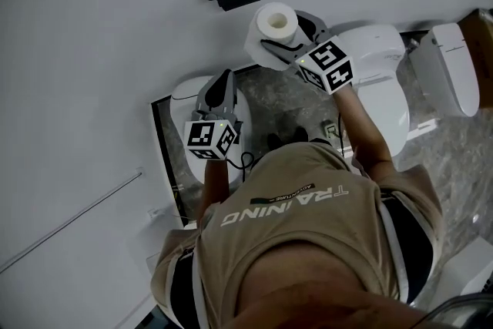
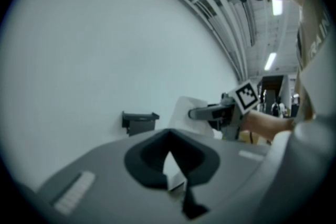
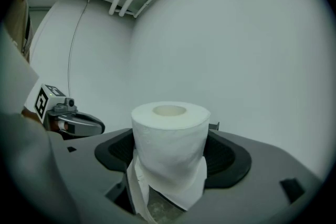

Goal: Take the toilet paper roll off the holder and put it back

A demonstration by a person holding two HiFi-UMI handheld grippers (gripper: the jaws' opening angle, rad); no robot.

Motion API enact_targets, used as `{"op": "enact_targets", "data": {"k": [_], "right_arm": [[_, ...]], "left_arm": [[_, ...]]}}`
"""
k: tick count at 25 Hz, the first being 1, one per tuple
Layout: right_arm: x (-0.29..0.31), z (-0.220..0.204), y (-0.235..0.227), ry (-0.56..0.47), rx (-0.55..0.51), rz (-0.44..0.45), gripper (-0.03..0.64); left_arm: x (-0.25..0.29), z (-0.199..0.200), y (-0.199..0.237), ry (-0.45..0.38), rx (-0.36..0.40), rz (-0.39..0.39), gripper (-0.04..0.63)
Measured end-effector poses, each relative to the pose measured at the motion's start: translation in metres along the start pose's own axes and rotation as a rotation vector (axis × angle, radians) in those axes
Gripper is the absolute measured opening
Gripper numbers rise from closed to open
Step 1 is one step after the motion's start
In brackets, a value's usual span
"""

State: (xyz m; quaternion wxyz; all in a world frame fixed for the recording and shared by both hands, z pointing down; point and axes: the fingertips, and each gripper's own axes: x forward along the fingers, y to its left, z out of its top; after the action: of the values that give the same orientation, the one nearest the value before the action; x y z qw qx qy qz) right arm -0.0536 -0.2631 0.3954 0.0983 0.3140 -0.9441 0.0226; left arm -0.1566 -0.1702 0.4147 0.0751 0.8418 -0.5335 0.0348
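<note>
The only word I can read is on my shirt: "TRAINING", in pale capitals across the chest, upside down in the head view. Just above it sits a small dark label with one line of pale print, too small to make out. In the left gripper view a slice of the same shirt shows at the right edge with part of that word, about "RAI", running down the cloth. The left cube and right cube carry black-and-white square markers, patterns rather than letters or digits. One such marker also shows in each gripper view.
</note>
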Motion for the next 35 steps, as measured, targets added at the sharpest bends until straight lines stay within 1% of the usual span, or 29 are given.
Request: {"op": "enact_targets", "data": {"k": [5,7,9,11,16,20,24,26,29,32,35], "right_arm": [[0.044,0.017,-0.034,-0.016,-0.027,-0.043,0.347],[0.064,0.024,-0.045,-0.016,-0.032,-0.046,0.347],[0.085,0.032,-0.055,-0.012,-0.038,-0.045,0.347],[0.106,0.043,-0.065,-0.016,-0.038,-0.046,0.347],[0.153,0.072,-0.095,-0.079,-0.067,-0.069,0.347],[0.183,0.082,-0.110,-0.086,-0.076,-0.086,0.347],[0.206,0.073,-0.121,-0.046,-0.060,-0.095,0.347],[0.215,0.059,-0.126,-0.009,-0.050,-0.104,0.347],[0.223,0.036,-0.135,0.030,0.003,-0.109,0.347],[0.223,0.030,-0.143,0.017,0.038,-0.120,0.347],[0.224,0.031,-0.143,-0.001,0.029,-0.110,0.347]], "left_arm": [[-0.019,0.003,0.018,-0.023,-0.017,0.037,0.000],[-0.025,0.007,0.024,-0.041,-0.031,0.050,0.000],[-0.029,0.011,0.029,-0.049,-0.024,0.058,0.000],[-0.031,0.013,0.034,-0.051,-0.014,0.062,0.000],[-0.029,0.012,0.050,-0.050,-0.014,0.079,0.000],[-0.026,0.009,0.061,-0.048,-0.024,0.082,0.000],[-0.019,0.013,0.065,-0.052,-0.023,0.064,0.000],[-0.016,0.015,0.065,-0.053,-0.026,0.053,0.000],[-0.015,0.016,0.065,-0.056,-0.036,0.039,0.000],[-0.016,0.015,0.069,-0.052,-0.048,0.034,0.000],[-0.017,0.014,0.071,-0.050,-0.051,0.036,0.000]]}}
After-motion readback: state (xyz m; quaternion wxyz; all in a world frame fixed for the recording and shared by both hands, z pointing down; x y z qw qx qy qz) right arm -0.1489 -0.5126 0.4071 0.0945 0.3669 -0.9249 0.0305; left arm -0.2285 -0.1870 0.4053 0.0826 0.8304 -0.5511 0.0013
